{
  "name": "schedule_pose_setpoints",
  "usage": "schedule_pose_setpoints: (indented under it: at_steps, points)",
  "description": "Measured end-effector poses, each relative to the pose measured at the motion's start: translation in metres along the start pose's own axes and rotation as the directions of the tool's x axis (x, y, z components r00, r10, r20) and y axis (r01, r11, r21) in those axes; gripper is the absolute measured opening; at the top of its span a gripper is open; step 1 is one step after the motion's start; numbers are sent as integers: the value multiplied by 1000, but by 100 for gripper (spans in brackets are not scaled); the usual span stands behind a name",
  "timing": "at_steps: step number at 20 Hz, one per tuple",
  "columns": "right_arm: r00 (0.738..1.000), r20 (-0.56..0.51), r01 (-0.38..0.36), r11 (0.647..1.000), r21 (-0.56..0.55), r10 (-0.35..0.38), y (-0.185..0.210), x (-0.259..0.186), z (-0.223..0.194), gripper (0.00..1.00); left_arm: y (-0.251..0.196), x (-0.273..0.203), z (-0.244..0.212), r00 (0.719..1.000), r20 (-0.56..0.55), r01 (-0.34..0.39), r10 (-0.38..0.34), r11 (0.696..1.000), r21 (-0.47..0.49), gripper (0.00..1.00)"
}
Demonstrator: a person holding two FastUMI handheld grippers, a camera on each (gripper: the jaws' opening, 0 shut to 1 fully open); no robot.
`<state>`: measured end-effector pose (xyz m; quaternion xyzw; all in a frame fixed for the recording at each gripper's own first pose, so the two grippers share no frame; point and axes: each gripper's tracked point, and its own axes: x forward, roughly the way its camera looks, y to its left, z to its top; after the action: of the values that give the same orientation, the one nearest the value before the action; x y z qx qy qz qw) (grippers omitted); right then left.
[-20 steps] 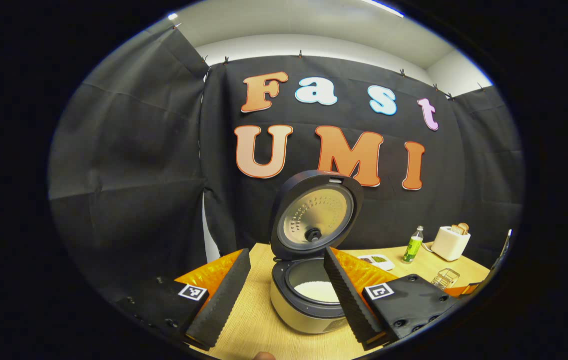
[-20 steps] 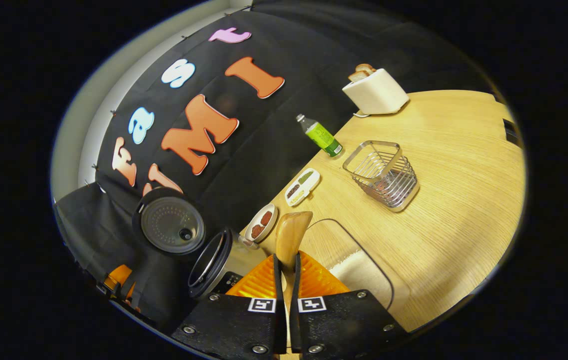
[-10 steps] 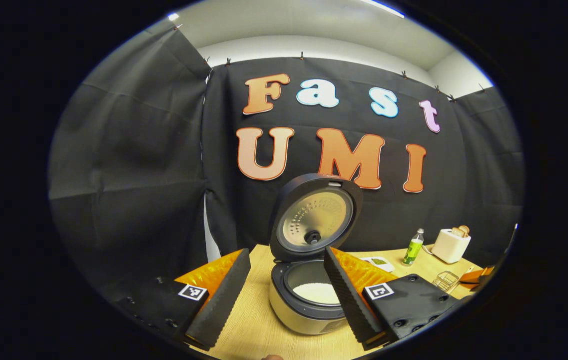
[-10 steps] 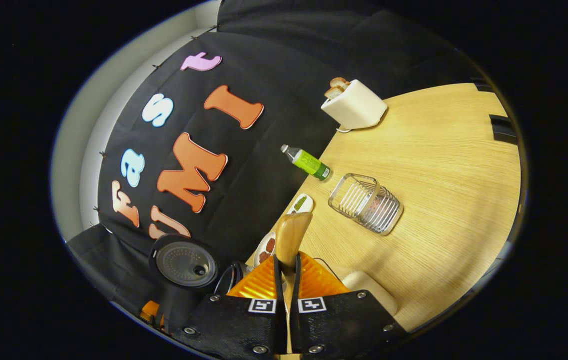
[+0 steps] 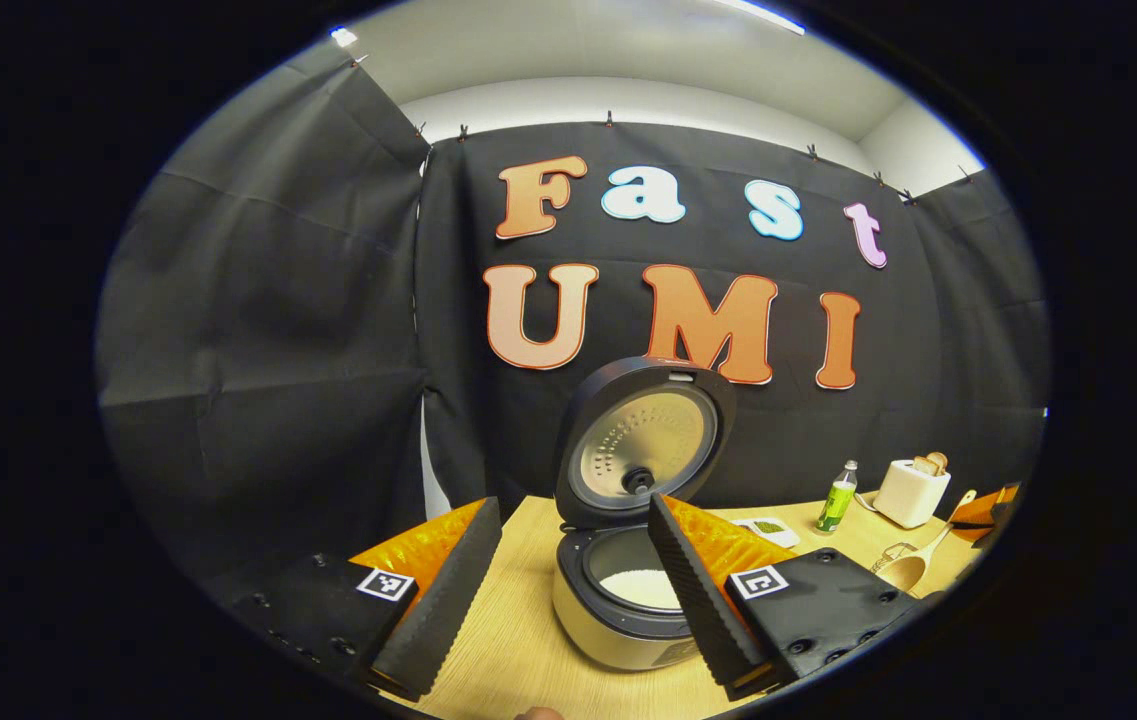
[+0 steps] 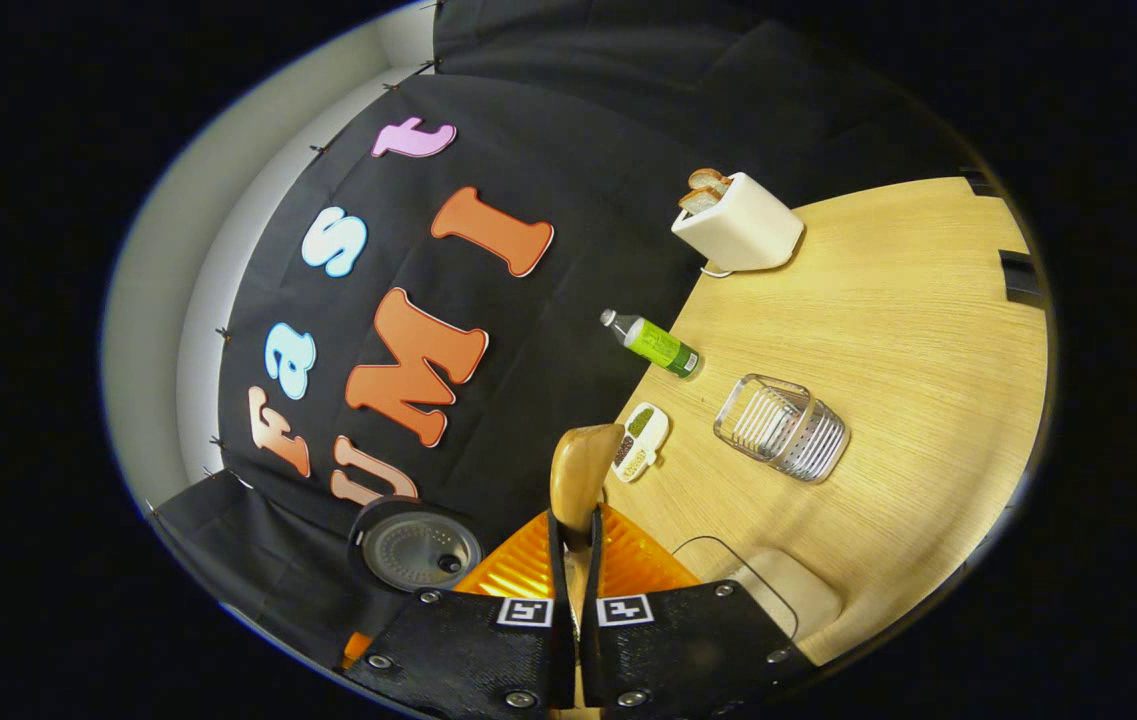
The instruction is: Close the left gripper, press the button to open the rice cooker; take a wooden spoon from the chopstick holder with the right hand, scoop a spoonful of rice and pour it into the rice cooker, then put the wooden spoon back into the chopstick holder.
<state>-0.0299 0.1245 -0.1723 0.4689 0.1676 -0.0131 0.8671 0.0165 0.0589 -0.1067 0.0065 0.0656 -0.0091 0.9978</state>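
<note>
Two foam fingers of the left gripper [image 5: 568, 590] stand wide apart with nothing between them, low above the wooden table [image 5: 518, 650]. Between and beyond them, in the left gripper view, the rice cooker [image 5: 628, 610] sits on the table with its lid [image 5: 643, 445] raised upright, and white rice [image 5: 640, 588] lies in the inner pot. At the right edge of that view the wooden spoon [image 5: 913, 565] appears, bowl down and handle rising toward an orange part of the other gripper. In the right gripper view the right gripper [image 6: 573, 560] has its fingers pressed close on the handle of the wooden spoon [image 6: 580, 470], whose bowl points forward above the table [image 6: 908, 330]. The wire chopstick holder [image 6: 781, 427] stands well apart from the spoon, to the right. Near it are a small dish [image 6: 639, 440], a green bottle [image 6: 656, 344] and a white toaster [image 6: 740, 224] with bread. A clear container [image 6: 778, 600] rests at the lower right, just beside the gripper.
</note>
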Motion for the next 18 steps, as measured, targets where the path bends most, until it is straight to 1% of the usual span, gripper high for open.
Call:
schedule_pose_setpoints:
  at_steps: [2, 3, 4, 6, 8, 13, 17, 18]
  points:
    - [1000, 5, -16, 1000, 4, 16, 17, 4, 5, 2, -2, -2, 0, 1000, 5, 12, -12, 1000, -7, 96]
    - [1000, 11, -21, 1000, -3, 21, 26, 5, 8, 2, -3, -4, 1, 1000, 12, 22, -22, 1000, -11, 99]
    - [1000, 16, -26, 1000, -10, 26, 35, 7, 10, 2, -2, -5, 2, 1000, 17, 23, -23, 1000, -12, 96]
    - [999, 24, -38, 999, -21, 39, 54, 15, 15, 2, 1, -6, 1, 1000, 21, 18, -18, 1000, -4, 96]
    - [998, 17, -58, 998, -21, 59, 76, 22, 17, 2, 2, -7, 0, 1000, 21, 19, -19, 1000, 2, 99]
    - [996, -6, -88, 995, -54, 88, 127, 49, 14, 2, 9, -3, -4, 999, 26, 22, -22, 1000, -3, 96]
    - [993, -16, -114, 991, -68, 113, 161, 76, 2, 2, 17, 4, -7, 1000, 24, 18, -18, 1000, -16, 96]
    - [993, -18, -116, 990, -77, 115, 168, 85, -1, 2, 18, 7, -11, 1000, 17, 15, -15, 1000, -14, 98]
